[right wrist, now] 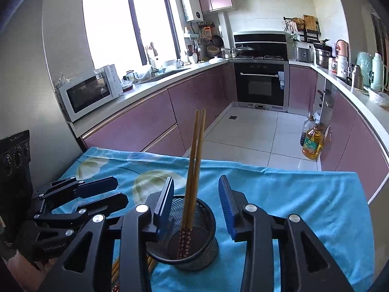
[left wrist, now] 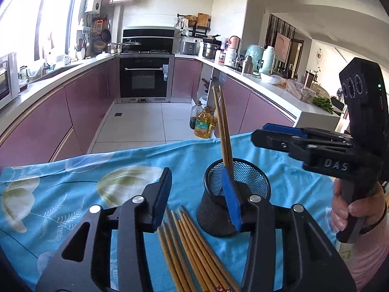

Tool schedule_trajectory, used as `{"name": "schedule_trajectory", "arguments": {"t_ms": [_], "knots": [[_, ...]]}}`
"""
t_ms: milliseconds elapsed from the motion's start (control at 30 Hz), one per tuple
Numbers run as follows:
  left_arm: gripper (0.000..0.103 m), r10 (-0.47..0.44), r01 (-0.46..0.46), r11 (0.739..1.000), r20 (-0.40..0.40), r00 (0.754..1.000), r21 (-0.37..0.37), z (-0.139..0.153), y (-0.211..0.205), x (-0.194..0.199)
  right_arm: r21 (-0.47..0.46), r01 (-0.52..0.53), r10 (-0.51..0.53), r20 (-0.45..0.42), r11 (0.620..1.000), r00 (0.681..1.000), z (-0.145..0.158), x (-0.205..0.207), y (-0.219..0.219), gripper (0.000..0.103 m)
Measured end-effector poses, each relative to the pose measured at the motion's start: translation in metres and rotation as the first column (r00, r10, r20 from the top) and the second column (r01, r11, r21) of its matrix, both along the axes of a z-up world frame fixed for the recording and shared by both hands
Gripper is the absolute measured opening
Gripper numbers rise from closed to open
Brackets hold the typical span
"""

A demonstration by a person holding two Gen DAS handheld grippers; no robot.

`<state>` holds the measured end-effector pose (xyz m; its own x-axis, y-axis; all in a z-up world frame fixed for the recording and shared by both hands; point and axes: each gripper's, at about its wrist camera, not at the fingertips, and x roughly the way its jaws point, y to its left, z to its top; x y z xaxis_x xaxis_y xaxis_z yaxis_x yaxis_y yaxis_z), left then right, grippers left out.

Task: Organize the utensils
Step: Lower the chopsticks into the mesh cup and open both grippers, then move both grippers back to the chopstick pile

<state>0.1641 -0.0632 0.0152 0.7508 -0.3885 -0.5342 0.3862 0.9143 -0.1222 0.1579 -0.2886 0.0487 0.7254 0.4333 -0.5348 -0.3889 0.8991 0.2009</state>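
Note:
A black mesh cup (left wrist: 211,216) stands on the blue flowered cloth (left wrist: 73,194) with two wooden chopsticks (left wrist: 220,126) upright in it. Several loose chopsticks (left wrist: 192,250) lie on the cloth just left of the cup, under my left gripper (left wrist: 196,172). It is open, and its right finger crosses in front of the cup. My right gripper (right wrist: 197,180) hovers over the cup (right wrist: 209,231), open. The standing chopsticks (right wrist: 198,160) rise between its pads, touching neither. The right gripper (left wrist: 269,133) also shows from the side in the left wrist view, and the left gripper (right wrist: 119,192) in the right wrist view.
A person's hand (left wrist: 352,209) grips the right gripper's handle. The cloth (right wrist: 291,206) ends at the table's far edge, with kitchen floor beyond. Oil bottles (left wrist: 203,124) stand on the floor by the pink cabinets. A microwave (right wrist: 87,95) sits on the left counter.

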Motion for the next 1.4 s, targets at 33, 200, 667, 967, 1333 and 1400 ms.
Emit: {"name": "schedule_trajectory", "arguments": {"t_ms": [33,200,667,967,1333,1400], "knots": [[0.046,0.004,-0.004,1.0,0.003,1.0,0.008,-0.001,0.005,-0.006,0.004,-0.019,0.019,0.013,1.0,1.0,0.002,-0.01,0.001,0.042],[0.049,0.025,-0.023,0.997,-0.022,0.999,0.07,-0.02,0.022,-0.033,0.009,-0.106,0.106,0.003,0.994,0.994,-0.01,-0.052,0.011,0.047],[0.049,0.096,-0.065,0.987,-0.21,0.973,0.147,-0.107,0.047,-0.071,-0.023,-0.112,0.102,-0.265,0.993,0.959,-0.112,-0.065,0.049,0.046],[0.049,0.082,-0.047,0.986,-0.225,0.971,0.159,-0.112,0.043,-0.075,-0.058,-0.098,0.079,-0.269,0.993,0.96,-0.116,-0.066,0.057,0.044],[0.049,0.076,-0.037,0.986,-0.242,0.967,0.162,-0.114,0.039,-0.071,-0.101,-0.093,0.063,-0.266,0.991,0.962,-0.119,-0.066,0.067,0.043],[0.049,0.08,-0.04,0.985,-0.245,0.966,0.166,-0.115,0.039,-0.07,-0.107,-0.092,0.06,-0.263,0.99,0.963,-0.119,-0.066,0.069,0.043]]}}
